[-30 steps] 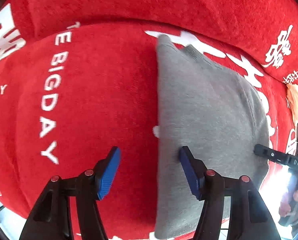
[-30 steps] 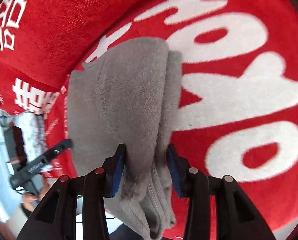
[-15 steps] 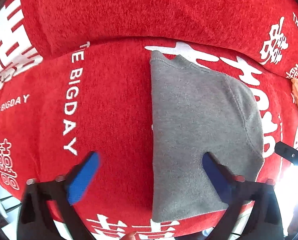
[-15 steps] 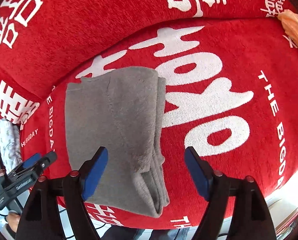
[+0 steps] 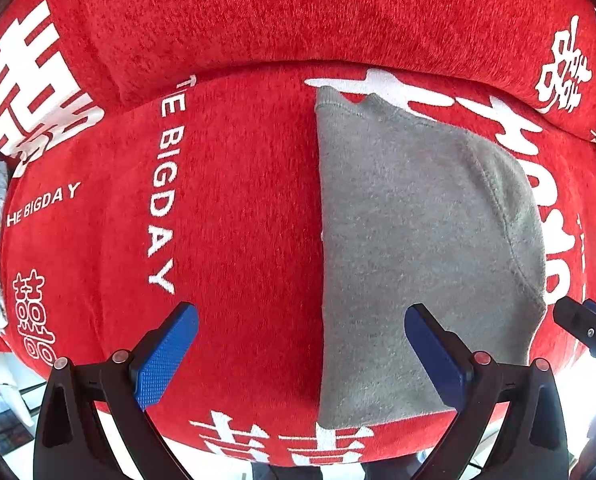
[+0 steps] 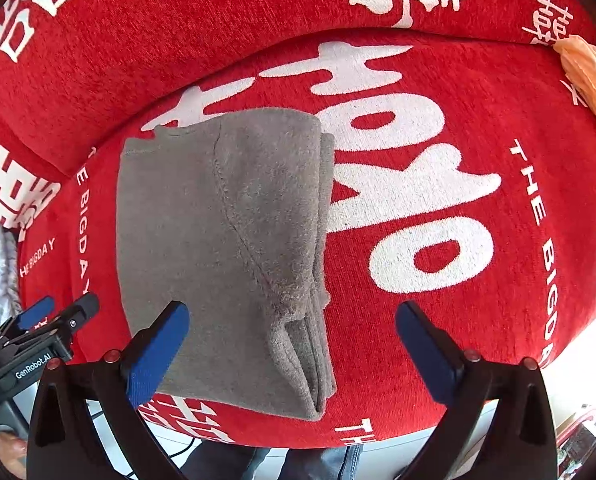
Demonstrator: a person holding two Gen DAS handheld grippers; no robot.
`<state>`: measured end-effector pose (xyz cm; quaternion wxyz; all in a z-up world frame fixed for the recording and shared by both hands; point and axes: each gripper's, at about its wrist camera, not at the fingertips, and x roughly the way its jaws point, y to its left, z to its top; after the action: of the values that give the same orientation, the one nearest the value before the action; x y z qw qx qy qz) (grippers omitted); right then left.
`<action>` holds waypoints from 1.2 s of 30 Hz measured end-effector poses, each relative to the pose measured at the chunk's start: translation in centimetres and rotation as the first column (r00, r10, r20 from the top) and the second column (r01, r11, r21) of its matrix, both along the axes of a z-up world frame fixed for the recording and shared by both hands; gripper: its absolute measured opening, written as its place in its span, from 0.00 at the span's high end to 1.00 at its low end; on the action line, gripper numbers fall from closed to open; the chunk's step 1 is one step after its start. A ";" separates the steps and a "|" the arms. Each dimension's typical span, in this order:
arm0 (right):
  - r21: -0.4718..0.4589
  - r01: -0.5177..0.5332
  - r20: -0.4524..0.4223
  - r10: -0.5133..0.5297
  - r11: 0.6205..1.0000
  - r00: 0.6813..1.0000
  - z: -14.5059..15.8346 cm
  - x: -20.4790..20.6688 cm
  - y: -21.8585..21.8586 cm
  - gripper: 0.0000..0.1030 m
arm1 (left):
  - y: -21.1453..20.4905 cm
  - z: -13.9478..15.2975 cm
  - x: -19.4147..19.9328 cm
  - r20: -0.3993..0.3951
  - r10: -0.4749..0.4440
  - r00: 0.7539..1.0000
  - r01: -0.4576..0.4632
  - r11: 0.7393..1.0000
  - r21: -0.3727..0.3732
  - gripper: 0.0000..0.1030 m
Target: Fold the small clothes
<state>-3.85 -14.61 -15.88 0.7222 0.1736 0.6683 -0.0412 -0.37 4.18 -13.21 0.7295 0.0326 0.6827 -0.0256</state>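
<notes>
- Left gripper: blue-padded jaws spread wide, gripping nothing.
- Right gripper: jaws equally wide apart, empty, held level beside the left.

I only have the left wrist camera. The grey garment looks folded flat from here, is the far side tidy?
Observer: On the right wrist view the grey garment shows several stacked layers along its right edge, a little uneven near the front corner.
Operator: Is the right claw holding it?
Observer: No, the right claw is open, with the garment's front edge lying between its fingers untouched.
Operator: Anything else over there?
Observer: An orange cloth lies on the red cover at the far right, well apart from the garment.
</notes>
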 end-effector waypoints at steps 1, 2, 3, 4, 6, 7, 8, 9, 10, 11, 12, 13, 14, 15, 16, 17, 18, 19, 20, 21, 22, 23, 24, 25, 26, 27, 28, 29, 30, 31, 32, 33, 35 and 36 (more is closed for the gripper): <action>-0.003 -0.001 -0.004 0.001 1.000 1.000 -0.1 0.0 0.1 0.00 | 0.0 0.0 -0.1 -0.002 -0.001 1.000 0.001 1.000 0.001 0.00; -0.003 -0.001 -0.008 0.001 1.000 1.000 -0.1 0.0 0.1 0.00 | 0.0 0.0 -0.2 -0.004 -0.002 1.000 0.002 1.000 0.004 0.00; 0.000 -0.001 -0.011 0.001 1.000 1.000 -0.2 -0.1 0.2 0.00 | -0.1 -0.1 -0.2 -0.006 -0.004 1.000 0.004 1.000 0.007 0.00; 0.001 -0.001 -0.013 0.001 1.000 1.000 -0.3 -0.1 0.2 0.00 | -0.1 -0.1 -0.3 -0.009 -0.006 1.000 0.007 1.000 0.007 0.00; 0.004 -0.005 -0.018 0.005 1.000 1.000 -0.3 -0.1 0.3 0.00 | -0.2 -0.2 -0.4 -0.014 -0.012 1.000 0.012 1.000 0.012 0.00; 0.002 -0.006 -0.017 0.006 1.000 1.000 -0.3 -0.2 0.4 0.00 | -0.3 -0.3 -0.4 -0.016 -0.015 1.000 0.015 1.000 0.015 0.00; -0.001 -0.007 -0.016 0.007 1.000 1.000 -0.3 -0.2 0.4 0.00 | -0.3 -0.3 -0.4 -0.017 -0.016 1.000 0.016 1.000 0.016 0.00; -0.002 -0.008 -0.015 0.008 1.000 1.000 -0.2 -0.2 0.4 0.00 | -0.4 -0.3 -0.5 -0.018 -0.017 1.000 0.017 1.000 0.017 0.00; -0.002 -0.007 -0.016 0.007 1.000 1.000 -0.2 -0.2 0.5 0.00 | -0.4 -0.3 -0.5 -0.019 -0.019 1.000 0.020 1.000 0.018 0.00; -0.003 -0.006 -0.017 0.006 1.000 1.000 -0.3 -0.2 0.5 0.00 | -0.5 -0.3 -0.5 -0.018 -0.021 1.000 0.022 1.000 0.021 0.00; -0.002 -0.006 -0.017 0.006 1.000 1.000 -0.3 -0.2 0.4 0.00 | -0.5 -0.3 -0.5 -0.017 -0.024 1.000 0.024 0.999 0.025 0.00; -0.001 -0.005 -0.018 0.005 1.000 1.000 -0.3 -0.2 0.4 0.00 | -0.6 -0.2 -0.5 -0.016 -0.026 1.000 0.027 0.999 0.026 0.00; -0.001 -0.005 -0.019 0.005 1.000 1.000 -0.3 -0.2 0.4 0.00 | -0.6 -0.2 -0.5 -0.015 -0.027 1.000 0.028 0.999 0.026 0.00; -0.003 -0.007 -0.019 0.007 1.000 1.000 -0.3 -0.2 0.4 0.00 | -0.6 -0.1 -0.5 -0.013 -0.027 1.000 0.028 0.999 0.029 0.00; -0.004 -0.009 -0.019 0.008 1.000 1.000 -0.3 -0.1 0.5 0.00 | -0.6 -0.2 -0.4 -0.013 -0.028 1.000 0.028 0.999 0.030 0.00; -0.005 -0.010 -0.019 0.010 1.000 1.000 -0.3 -0.1 0.5 0.00 | -0.6 -0.2 -0.4 -0.013 -0.027 1.000 0.028 0.999 0.032 0.00; -0.007 -0.011 -0.019 0.011 1.000 1.000 -0.3 -0.1 0.5 0.00 | -0.6 -0.2 -0.4 -0.012 -0.026 1.000 0.027 0.999 0.035 0.00; -0.008 -0.013 -0.020 0.013 1.000 1.000 -0.3 -0.1 0.5 0.00 | -0.6 -0.2 -0.4 -0.013 -0.026 1.000 0.027 0.999 0.037 0.00; -0.009 -0.013 -0.020 0.013 1.000 1.000 -0.3 -0.1 0.5 0.00 | -0.6 -0.2 -0.4 -0.014 -0.026 1.000 0.026 0.999 0.038 0.00; -0.011 -0.013 -0.020 0.013 1.000 1.000 -0.3 -0.1 0.5 0.00 | -0.5 -0.3 -0.4 -0.014 -0.025 1.000 0.026 0.999 0.038 0.00; -0.014 -0.015 -0.020 0.015 1.000 1.000 -0.3 0.0 0.5 0.00 | -0.5 -0.3 -0.4 -0.015 -0.024 1.000 0.024 0.999 0.039 0.00; -0.016 -0.016 -0.021 0.016 1.000 1.000 -0.3 0.0 0.5 0.00 | -0.5 -0.4 -0.4 -0.017 -0.023 1.000 0.024 0.999 0.040 0.00; -0.017 -0.017 -0.021 0.017 1.000 1.000 -0.4 0.0 0.5 0.00 | -0.6 -0.4 -0.4 -0.017 -0.023 1.000 0.024 0.999 0.041 0.00; -0.016 -0.019 -0.021 0.018 1.000 1.000 -0.4 0.0 0.6 0.00 | -0.6 -0.4 -0.4 -0.017 -0.024 1.000 0.025 0.999 0.042 0.00; -0.016 -0.020 -0.021 0.019 1.000 1.000 -0.4 0.0 0.6 0.00 | -0.7 -0.4 -0.4 -0.017 -0.027 0.999 0.027 0.999 0.042 0.00; -0.017 -0.021 -0.021 0.021 1.000 1.000 -0.4 0.0 0.6 0.00 | -0.7 -0.5 -0.4 -0.018 -0.029 0.999 0.030 0.999 0.041 0.00; -0.020 -0.025 -0.020 0.024 1.000 1.000 -0.4 0.0 0.6 0.00 | -0.8 -0.5 -0.4 -0.020 -0.032 0.999 0.033 0.999 0.042 0.00; -0.021 -0.026 -0.020 0.025 0.999 0.999 -0.4 0.1 0.6 0.00 | -0.9 -0.5 -0.5 -0.020 -0.033 0.999 0.034 0.998 0.043 0.00; -0.021 -0.027 -0.020 0.026 0.999 0.999 -0.4 0.1 0.6 0.00 | -0.9 -0.5 -0.5 -0.020 -0.035 0.999 0.036 0.998 0.045 0.00; -0.021 -0.028 -0.020 0.027 0.999 0.999 -0.4 0.1 0.6 0.00 | -1.0 -0.5 -0.5 -0.019 -0.036 0.999 0.037 0.998 0.046 0.00; -0.021 -0.029 -0.020 0.028 0.999 0.999 -0.4 0.1 0.6 0.00 | -1.0 -0.5 -0.5 -0.019 -0.036 0.999 0.037 0.998 0.048 0.00; -0.023 -0.029 -0.021 0.029 0.999 0.999 -0.5 0.1 0.6 0.00 | -1.0 -0.5 -0.4 -0.018 -0.036 0.999 0.037 0.998 0.050 0.00; -0.028 -0.032 -0.020 0.032 0.999 0.999 -0.5 0.2 0.7 0.00 | -1.1 -0.5 -0.4 -0.017 -0.035 0.999 0.036 0.998 0.051 0.00; -0.031 -0.034 -0.021 0.033 0.999 0.999 -0.5 0.2 0.7 0.00 | -1.1 -0.5 -0.4 -0.017 -0.035 0.999 0.036 0.998 0.053 0.00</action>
<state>-3.63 -13.93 -16.41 0.7186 0.1504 0.6777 -0.0414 -0.74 3.05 -13.70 0.7222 0.0641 0.6884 -0.0205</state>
